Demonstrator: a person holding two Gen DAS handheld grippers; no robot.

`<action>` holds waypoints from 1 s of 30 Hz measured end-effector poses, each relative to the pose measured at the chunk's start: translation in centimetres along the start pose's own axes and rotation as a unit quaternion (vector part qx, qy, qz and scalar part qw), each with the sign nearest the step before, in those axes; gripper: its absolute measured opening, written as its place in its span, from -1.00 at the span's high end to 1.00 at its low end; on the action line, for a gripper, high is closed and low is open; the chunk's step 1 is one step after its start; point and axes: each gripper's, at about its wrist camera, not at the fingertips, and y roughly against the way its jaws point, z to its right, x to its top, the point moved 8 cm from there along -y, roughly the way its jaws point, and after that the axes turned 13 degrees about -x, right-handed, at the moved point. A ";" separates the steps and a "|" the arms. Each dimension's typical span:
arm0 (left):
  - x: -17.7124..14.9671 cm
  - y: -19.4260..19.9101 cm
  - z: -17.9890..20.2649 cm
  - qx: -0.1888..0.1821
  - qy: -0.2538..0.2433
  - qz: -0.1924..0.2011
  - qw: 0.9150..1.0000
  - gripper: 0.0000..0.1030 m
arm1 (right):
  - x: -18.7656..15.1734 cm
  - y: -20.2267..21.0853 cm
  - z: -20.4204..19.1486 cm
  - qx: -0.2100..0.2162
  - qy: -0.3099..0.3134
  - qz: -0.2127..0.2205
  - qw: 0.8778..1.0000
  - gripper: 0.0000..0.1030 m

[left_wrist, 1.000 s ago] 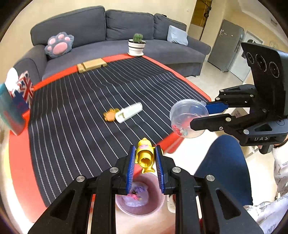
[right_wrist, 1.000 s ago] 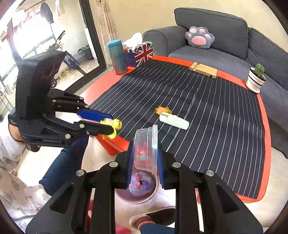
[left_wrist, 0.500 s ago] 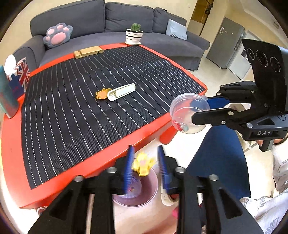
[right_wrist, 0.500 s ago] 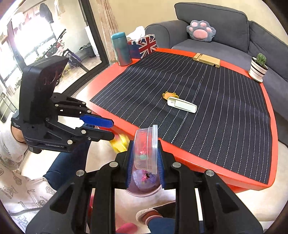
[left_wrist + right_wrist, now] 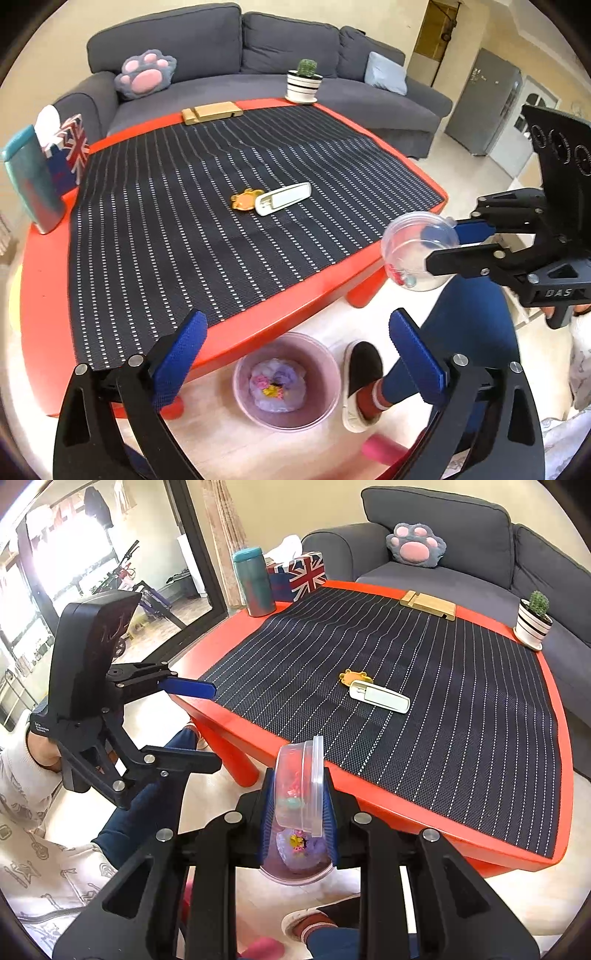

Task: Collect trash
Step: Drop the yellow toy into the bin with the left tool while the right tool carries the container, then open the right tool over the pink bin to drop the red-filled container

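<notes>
My left gripper (image 5: 295, 321) hangs over the pink bin (image 5: 321, 369) on the floor by the red table (image 5: 44, 277); its jaws are opening, wide apart, with nothing between them. A yellow toy (image 5: 275, 391) lies in the bin on crumpled trash. My right gripper (image 5: 299, 779) is shut on a clear lidded plastic tub (image 5: 299, 786) holding small coloured bits, tipped on its side above the same bin (image 5: 295, 875). On the striped mat lie a white flat case (image 5: 282, 198) and an orange piece (image 5: 245, 199), touching each other.
A teal flask (image 5: 33, 181) and a flag-print tissue box (image 5: 70, 155) stand at the table's left corner. A wooden block (image 5: 212, 112) and a potted cactus (image 5: 304, 83) sit at the far edge. A person's leg and slipper (image 5: 364, 380) are beside the bin.
The left gripper let go of the yellow toy, which dropped into the bin, and its jaws spread wide. The right gripper kept its hold on the tub and barely moved.
</notes>
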 end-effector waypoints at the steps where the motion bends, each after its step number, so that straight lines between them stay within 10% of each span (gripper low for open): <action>1: 0.0 0.1 -0.1 0.004 -0.001 0.001 1.000 -0.85 | 0.0 0.0 -0.1 0.001 0.000 0.000 1.000 0.55; 30: -0.7 4.6 -2.7 0.036 0.023 0.033 0.999 -0.85 | 0.5 -1.3 -4.4 0.046 0.038 -0.010 0.998 0.35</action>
